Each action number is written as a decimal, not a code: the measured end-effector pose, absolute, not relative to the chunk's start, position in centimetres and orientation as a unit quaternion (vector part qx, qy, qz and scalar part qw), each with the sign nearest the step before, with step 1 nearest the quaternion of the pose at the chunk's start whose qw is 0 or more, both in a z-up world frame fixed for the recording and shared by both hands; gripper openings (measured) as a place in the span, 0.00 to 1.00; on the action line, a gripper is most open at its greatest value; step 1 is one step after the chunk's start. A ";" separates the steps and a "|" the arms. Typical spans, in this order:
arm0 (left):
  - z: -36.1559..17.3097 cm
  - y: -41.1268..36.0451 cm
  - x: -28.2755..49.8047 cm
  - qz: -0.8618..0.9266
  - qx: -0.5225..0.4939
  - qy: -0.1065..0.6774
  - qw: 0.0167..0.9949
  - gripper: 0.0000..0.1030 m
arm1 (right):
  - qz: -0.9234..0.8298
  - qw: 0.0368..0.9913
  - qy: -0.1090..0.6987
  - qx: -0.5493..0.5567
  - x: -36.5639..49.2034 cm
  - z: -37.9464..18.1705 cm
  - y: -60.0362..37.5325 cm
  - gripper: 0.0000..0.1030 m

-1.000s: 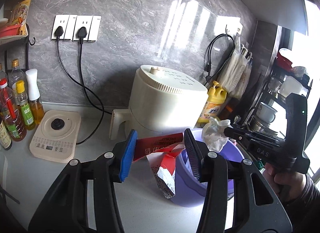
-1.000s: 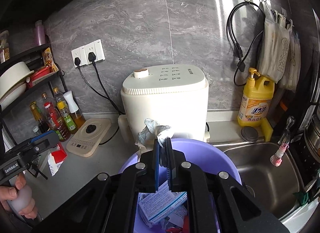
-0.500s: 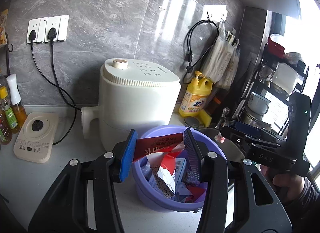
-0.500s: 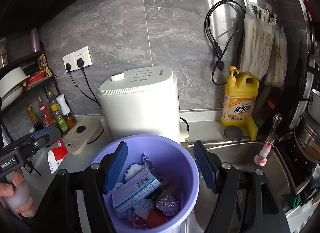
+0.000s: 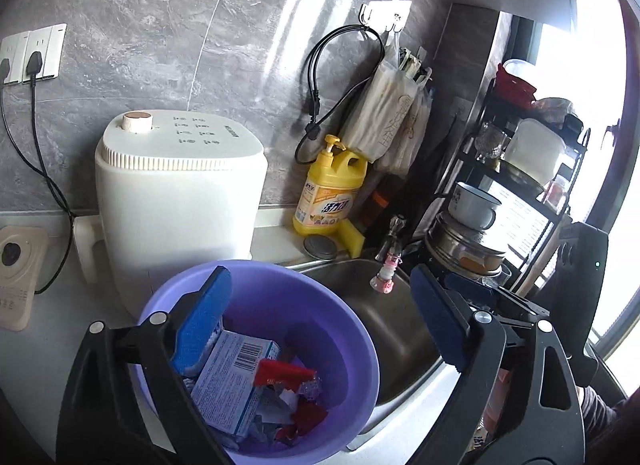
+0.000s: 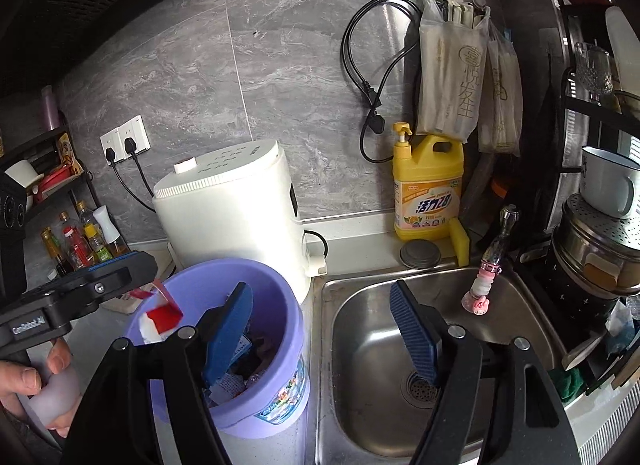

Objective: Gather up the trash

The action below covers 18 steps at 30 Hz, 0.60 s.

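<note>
Purple bin (image 6: 276, 397) of trash beside steel sink (image 6: 360, 405), white appliance (image 6: 236, 205) behind.

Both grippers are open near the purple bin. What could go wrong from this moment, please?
1. The red and white wrapper appears right at the rim of the purple bin, below the open left gripper. It may catch on the rim or fall outside.
2. The bin stands close beside the sink. A knock from the open right gripper might tip it.

left gripper (image 5: 324, 329): jaws wide | right gripper (image 6: 324, 329): jaws wide (both empty)
</note>
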<state>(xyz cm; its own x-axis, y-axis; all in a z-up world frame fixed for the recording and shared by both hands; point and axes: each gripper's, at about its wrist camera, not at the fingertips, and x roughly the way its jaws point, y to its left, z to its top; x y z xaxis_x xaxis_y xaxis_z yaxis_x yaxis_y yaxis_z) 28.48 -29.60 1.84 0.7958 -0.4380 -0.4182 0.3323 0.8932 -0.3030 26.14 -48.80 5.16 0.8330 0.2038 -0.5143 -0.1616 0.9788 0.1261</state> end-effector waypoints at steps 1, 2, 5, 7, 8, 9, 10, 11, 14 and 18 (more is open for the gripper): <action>1.8 -29.6 28.6 -0.194 -0.105 0.252 0.942 0.87 | 0.092 0.956 0.274 0.045 26.1 5.0 -49.3 0.68; 1.7 -29.5 28.7 -0.183 -0.104 0.258 0.943 0.87 | 0.091 0.955 0.277 0.052 26.1 4.7 -49.7 0.68; 1.4 -28.7 28.3 -0.151 -0.108 0.270 0.945 0.89 | 0.101 0.950 0.290 0.060 26.2 4.0 -50.4 0.68; 1.3 -28.1 27.8 -0.129 -0.108 0.276 0.946 0.89 | 0.112 0.947 0.296 0.057 26.3 3.7 -50.5 0.70; 1.2 -27.8 27.6 -0.118 -0.108 0.278 0.947 0.90 | 0.119 0.945 0.299 0.053 26.4 3.6 -50.5 0.70; 1.2 -27.4 27.3 -0.109 -0.109 0.281 0.947 0.91 | 0.124 0.944 0.302 0.049 26.4 3.5 -50.6 0.71; 1.1 -27.0 27.1 -0.100 -0.110 0.283 0.947 0.91 | 0.129 0.943 0.304 0.046 26.5 3.4 -50.6 0.72; 1.0 -26.7 26.9 -0.093 -0.110 0.285 0.948 0.92 | 0.133 0.942 0.305 0.043 26.5 3.3 -50.5 0.72; 1.1 -25.7 26.2 -0.082 -0.109 0.287 0.948 0.93 | 0.138 0.941 0.306 0.035 26.3 3.4 -50.3 0.73; 1.6 -24.1 24.5 -0.088 -0.108 0.276 0.951 0.94 | 0.127 0.943 0.303 0.044 25.1 3.9 -49.8 0.82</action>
<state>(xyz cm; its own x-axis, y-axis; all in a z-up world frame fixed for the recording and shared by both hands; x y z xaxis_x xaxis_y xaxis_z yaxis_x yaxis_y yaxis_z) 24.51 -24.14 1.58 0.8317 -0.2272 -0.5066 0.1083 0.9613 -0.2532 25.10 -49.80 3.91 0.7840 0.2656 -0.5611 -0.2120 0.9641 0.1601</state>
